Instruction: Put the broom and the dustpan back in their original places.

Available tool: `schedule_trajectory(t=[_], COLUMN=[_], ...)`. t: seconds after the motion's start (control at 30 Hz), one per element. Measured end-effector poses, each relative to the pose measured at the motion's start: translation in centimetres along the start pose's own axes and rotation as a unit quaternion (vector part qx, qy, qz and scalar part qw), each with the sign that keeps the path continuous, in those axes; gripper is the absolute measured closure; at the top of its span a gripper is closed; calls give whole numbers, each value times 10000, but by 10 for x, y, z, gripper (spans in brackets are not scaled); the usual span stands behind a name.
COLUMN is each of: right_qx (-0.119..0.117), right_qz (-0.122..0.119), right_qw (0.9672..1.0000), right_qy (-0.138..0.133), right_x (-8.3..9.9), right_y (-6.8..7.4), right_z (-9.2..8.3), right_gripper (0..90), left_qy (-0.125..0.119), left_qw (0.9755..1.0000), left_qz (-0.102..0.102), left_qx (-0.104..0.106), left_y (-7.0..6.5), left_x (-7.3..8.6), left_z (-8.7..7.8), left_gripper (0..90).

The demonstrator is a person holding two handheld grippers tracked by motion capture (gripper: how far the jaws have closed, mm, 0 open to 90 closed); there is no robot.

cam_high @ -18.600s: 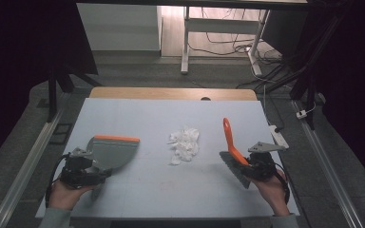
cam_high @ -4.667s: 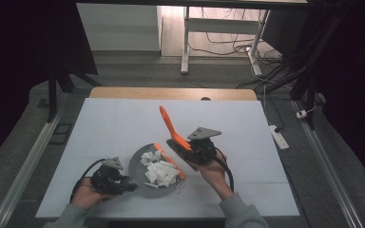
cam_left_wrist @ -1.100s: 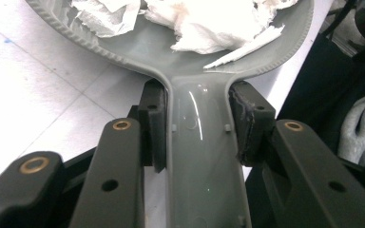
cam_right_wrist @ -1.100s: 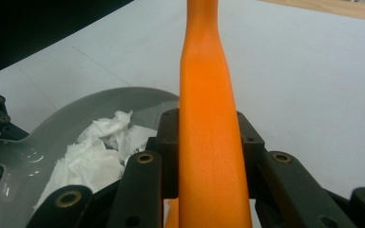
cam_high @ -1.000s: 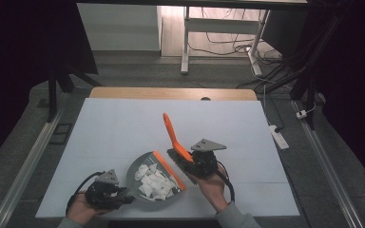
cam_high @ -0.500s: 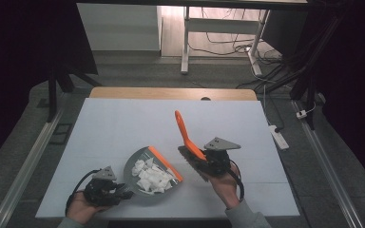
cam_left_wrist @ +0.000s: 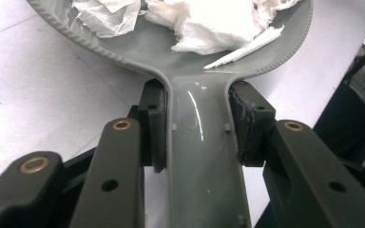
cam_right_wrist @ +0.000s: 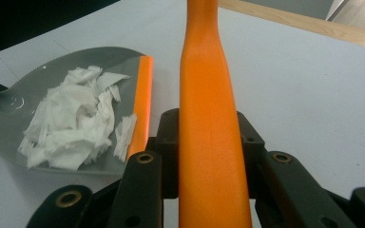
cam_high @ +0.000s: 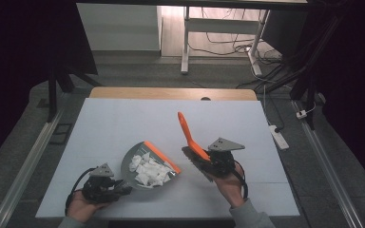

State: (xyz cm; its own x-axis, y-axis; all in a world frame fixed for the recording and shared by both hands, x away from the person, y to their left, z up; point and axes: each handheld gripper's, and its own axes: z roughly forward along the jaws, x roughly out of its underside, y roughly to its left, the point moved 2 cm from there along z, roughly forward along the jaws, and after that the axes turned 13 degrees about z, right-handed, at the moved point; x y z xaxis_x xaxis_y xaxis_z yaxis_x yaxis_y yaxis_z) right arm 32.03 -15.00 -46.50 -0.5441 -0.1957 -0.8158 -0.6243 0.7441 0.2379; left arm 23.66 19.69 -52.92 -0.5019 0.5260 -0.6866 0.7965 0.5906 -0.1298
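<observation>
Since the earliest frame the paper scraps have gone from a loose heap in the middle of the table (cam_high: 123,123) into the dustpan, and both pairs of tongs have come in toward the near edge; over the last second the brush has swung away to the right, clear of the pan's lip.

The table is the broad pale sheet under everything. On it, just ahead of the left tongs (cam_high: 105,184), lies the grey dustpan (cam_high: 138,178), its orange lip (cam_high: 164,159) on the side facing the right tongs. The left tongs are closed hard on the pan's handle (cam_left_wrist: 202,156), one pad pressed to each flank just behind where the handle widens into the bowl. That neck is the sound place to hold: stiff moulded plastic, glossy and a little slick, so a grip farther back would likely let the pan twist.

The right tongs (cam_high: 216,164) are closed around the orange brush (cam_high: 190,137), handle rising up and away from them, bristles seemingly low beside them, though that end is poorly seen. It is rigid and light.

The torn paper (cam_right_wrist: 73,126) sits piled in the bowl, between the two tongs. It is soft, nearly weightless, and would spill if the pan tips.
</observation>
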Motion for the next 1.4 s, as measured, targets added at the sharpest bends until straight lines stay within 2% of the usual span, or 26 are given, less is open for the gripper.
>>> schedule_trajectory(t=[0.57, 0.87, 1.17, 1.27, 1.4], right_qx=[54, -54, -123, -222, -388], right_qz=[41, 190, 303, 350, 423], right_qw=[10000, 9998, 9994, 9991, 9982], right_qy=[40, 39, 107, 111, 185], right_x=[6, 9, 16, 16, 19], right_y=[-15, -25, -34, -36, -37], right_z=[-14, -23, -31, -34, -34], right_gripper=[704, 704, 704, 704, 704], left_qy=[-204, -341, -429, -441, -478], left_qw=[9987, 9964, 9920, 9896, 9850], left_qz=[-373, -613, -910, -1034, -1254], left_qx=[-285, -484, -768, -892, -1084], left_y=[6, 11, 17, 18, 20], left_x=[1, 3, 7, 10, 13], left_z=[-6, -12, -18, -20, -22], left_gripper=[614, 614, 614, 614, 614])
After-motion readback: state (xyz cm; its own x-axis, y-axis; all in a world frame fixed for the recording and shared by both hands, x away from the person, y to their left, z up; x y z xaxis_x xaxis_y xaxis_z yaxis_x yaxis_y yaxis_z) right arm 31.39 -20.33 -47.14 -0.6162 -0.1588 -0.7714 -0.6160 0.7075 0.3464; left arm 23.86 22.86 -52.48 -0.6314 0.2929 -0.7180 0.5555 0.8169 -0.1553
